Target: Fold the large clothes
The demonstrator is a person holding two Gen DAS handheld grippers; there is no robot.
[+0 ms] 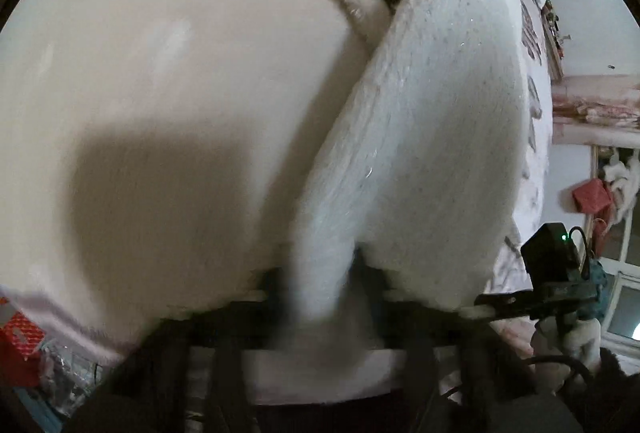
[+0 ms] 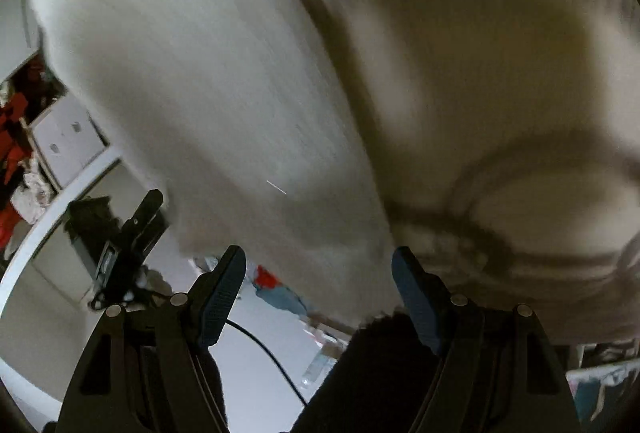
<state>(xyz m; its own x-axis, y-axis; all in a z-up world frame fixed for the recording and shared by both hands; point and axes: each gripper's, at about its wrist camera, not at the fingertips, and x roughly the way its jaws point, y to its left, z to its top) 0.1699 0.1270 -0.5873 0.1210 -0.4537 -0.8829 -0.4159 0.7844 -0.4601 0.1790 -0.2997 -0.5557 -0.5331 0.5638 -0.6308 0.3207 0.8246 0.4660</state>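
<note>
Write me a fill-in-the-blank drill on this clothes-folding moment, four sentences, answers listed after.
1. The fluffy garment being folded is ____ in colour.
2. In the left wrist view, the left gripper is closed on a fold of the ____.
3. In the right wrist view, the right gripper has its jaws standing ____, with nothing pinched between its pads.
4. The small light glowing on the right gripper's black body, seen from the left wrist view, is ____.

Missing words: white; garment; open; green

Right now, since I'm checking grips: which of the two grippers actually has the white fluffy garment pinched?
The left gripper: its jaws are shut on an edge of the white fluffy garment. The right gripper stands open, nothing between its fingers.
</note>
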